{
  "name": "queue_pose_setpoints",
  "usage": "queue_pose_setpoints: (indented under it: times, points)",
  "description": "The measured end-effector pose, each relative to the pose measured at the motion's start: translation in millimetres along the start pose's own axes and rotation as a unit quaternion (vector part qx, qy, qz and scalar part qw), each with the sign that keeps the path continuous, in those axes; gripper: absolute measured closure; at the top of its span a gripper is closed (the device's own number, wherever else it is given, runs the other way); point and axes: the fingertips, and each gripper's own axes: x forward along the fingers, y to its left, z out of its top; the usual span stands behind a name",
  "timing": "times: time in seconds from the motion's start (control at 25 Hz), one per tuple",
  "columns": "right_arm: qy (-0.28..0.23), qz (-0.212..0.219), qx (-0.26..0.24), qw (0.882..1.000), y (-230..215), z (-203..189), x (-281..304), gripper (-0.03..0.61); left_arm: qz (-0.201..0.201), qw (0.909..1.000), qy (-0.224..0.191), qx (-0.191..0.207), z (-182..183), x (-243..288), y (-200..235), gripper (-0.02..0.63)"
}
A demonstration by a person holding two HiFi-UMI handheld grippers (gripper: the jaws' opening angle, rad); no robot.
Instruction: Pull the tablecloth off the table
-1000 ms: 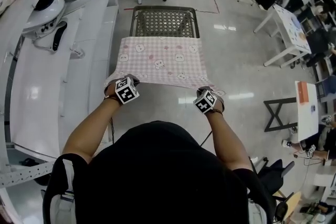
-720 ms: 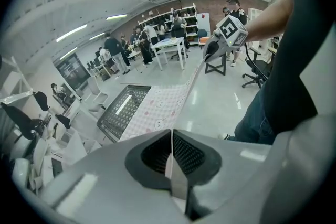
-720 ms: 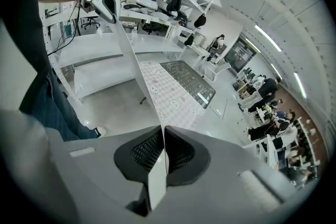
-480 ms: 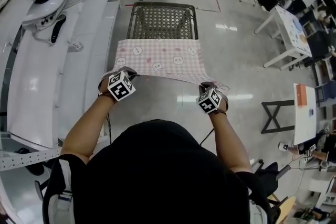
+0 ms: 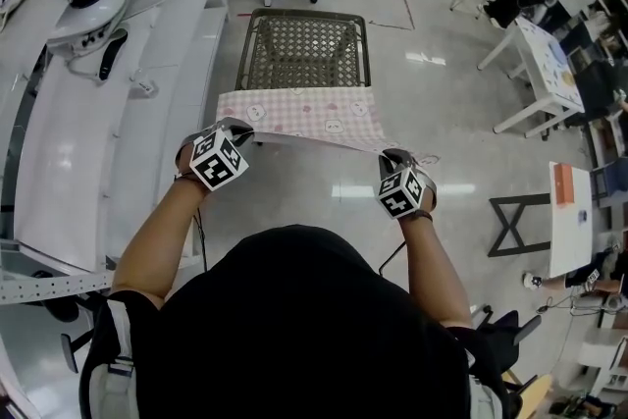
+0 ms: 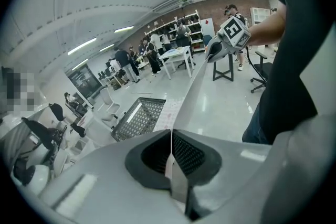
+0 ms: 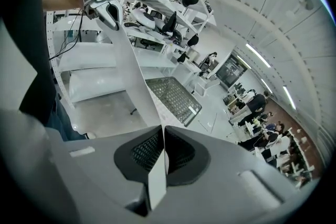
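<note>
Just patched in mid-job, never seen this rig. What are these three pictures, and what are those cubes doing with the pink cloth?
No robot arm: a person holds a hand-held gripper in each hand; the marker cubes are part of them. The head view looks down from the person's head: the left hand-held gripper and right hand-held gripper each pinch a near corner of the checked tablecloth, whose far part lies on the mesh table. The other two pictures come from a camera on each gripper, looking along its jaws, which are shut on the cloth.
</note>
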Motion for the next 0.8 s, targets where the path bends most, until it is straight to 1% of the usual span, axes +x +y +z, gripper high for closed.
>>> queue_pose_setpoints:
  times: [0.28, 0.52, 0.64, 0.8]
  points:
    - [-0.035, -0.036, 0.001, 0.999, -25.3, 19.0, -41.2, 0.545, 0.022, 0.9994, -0.024, 0.010, 27.5, -27.6, 8.6, 0.614]
    - [-0.049, -0.059, -0.001, 0.997, -38.0, 26.9, -67.6, 0.543, 0.019, 0.9993, -0.029, 0.015, 38.4, -36.7, 5.0, 0.614]
    - [-0.046, -0.056, 0.003, 0.997, -32.6, 21.3, -66.6, 0.543, 0.004, 0.9996, -0.027, 0.008, 32.9, -29.4, -4.9, 0.614]
    - [-0.031, -0.039, 0.009, 0.999, -15.9, 6.0, -57.4, 0.543, -0.015, 0.9997, -0.018, -0.003, 20.7, -16.0, -18.1, 0.614]
